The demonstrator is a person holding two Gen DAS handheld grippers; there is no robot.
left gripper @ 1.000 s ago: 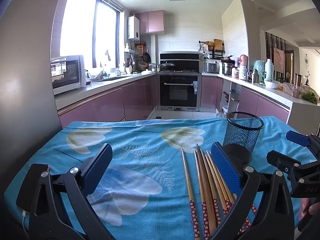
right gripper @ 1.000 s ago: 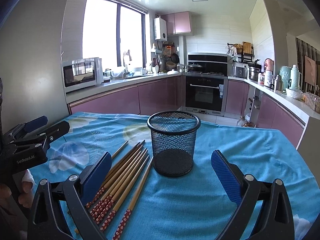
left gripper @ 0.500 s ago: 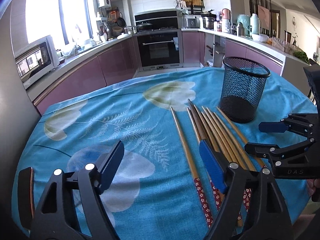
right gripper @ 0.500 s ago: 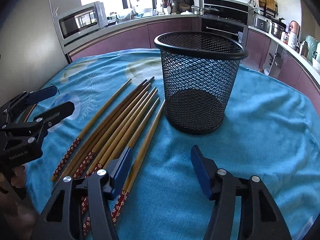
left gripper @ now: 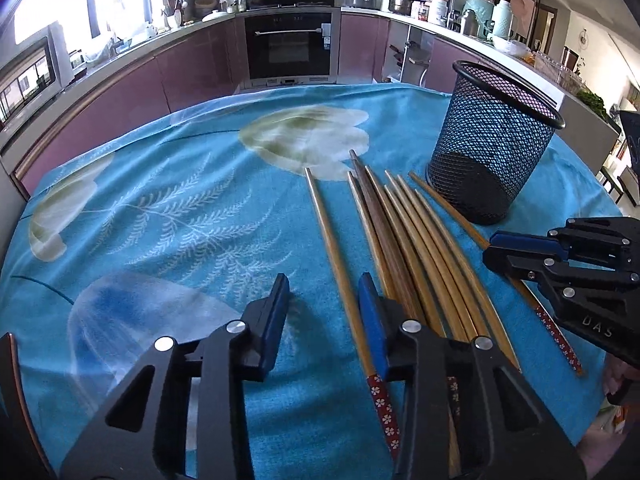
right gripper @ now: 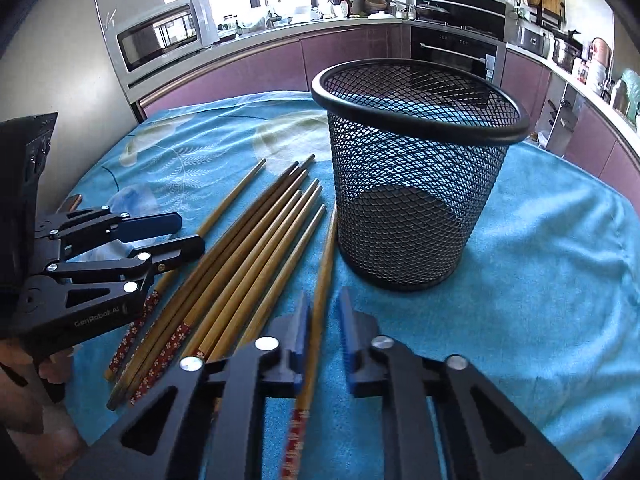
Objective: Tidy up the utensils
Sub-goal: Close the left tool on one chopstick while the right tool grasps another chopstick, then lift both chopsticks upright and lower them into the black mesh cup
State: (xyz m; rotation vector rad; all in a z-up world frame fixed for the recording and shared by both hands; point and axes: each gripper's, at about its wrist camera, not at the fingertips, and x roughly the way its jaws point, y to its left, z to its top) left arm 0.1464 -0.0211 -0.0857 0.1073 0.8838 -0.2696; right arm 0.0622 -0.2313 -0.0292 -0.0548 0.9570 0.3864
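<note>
Several wooden chopsticks (left gripper: 416,248) (right gripper: 256,256) with red flowered ends lie side by side on the blue cloth, left of an upright, empty black mesh basket (left gripper: 492,148) (right gripper: 416,200). My left gripper (left gripper: 323,300) (right gripper: 186,234) points down over the leftmost chopstick (left gripper: 328,232). Its jaws are closing, the stick lies between them against the right pad, and the left pad stands clear of it. My right gripper (right gripper: 324,316) (left gripper: 496,254) is shut on the rightmost chopstick (right gripper: 326,256), which still rests on the cloth beside the basket.
A blue flowered tablecloth (left gripper: 180,220) covers the round table. A brown flat object (right gripper: 73,201) lies near its left edge. A person's hand (right gripper: 32,364) holds the left gripper. Purple kitchen cabinets and an oven (left gripper: 290,46) stand beyond the table.
Both grippers tipped downward and came in low over the chopsticks. Both sets of jaws narrowed from wide open, the right one closing around the chopstick nearest the basket.
</note>
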